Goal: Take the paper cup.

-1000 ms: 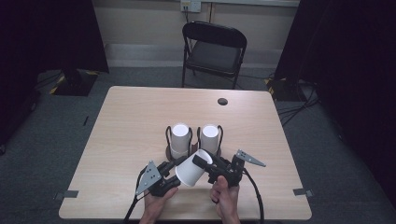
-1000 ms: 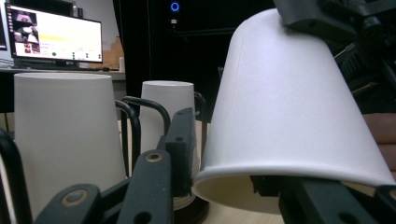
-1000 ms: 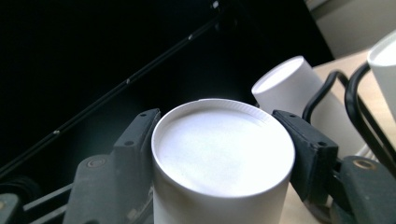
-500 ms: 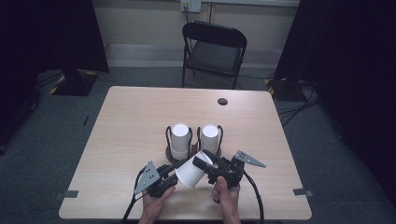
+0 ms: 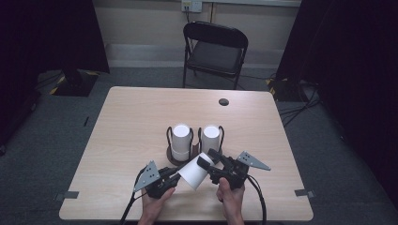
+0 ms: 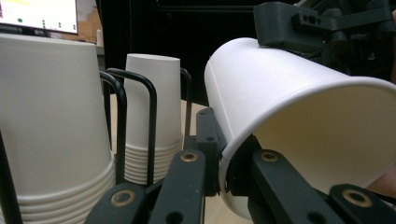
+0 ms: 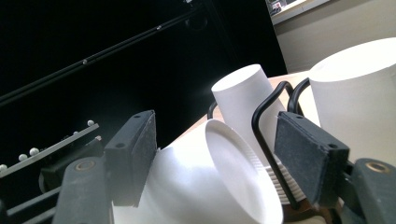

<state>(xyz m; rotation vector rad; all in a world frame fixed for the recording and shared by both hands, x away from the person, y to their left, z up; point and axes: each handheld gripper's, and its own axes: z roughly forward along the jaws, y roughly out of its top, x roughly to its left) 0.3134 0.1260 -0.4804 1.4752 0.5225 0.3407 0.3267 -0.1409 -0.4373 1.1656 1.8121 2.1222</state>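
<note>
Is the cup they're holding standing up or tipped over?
Tipped. The paper cup lies slanted between both grippers, its open mouth toward the person.

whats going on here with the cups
A person at a wooden table holds one white paper cup tipped on its side between two handheld claws. The left claw is pinched on the cup's rim, one jaw inside and one outside. The right claw sits around the cup's closed bottom end, its pads apart in the right gripper view. Just behind stands a black wire holder with two stacks of upside-down cups.
</note>
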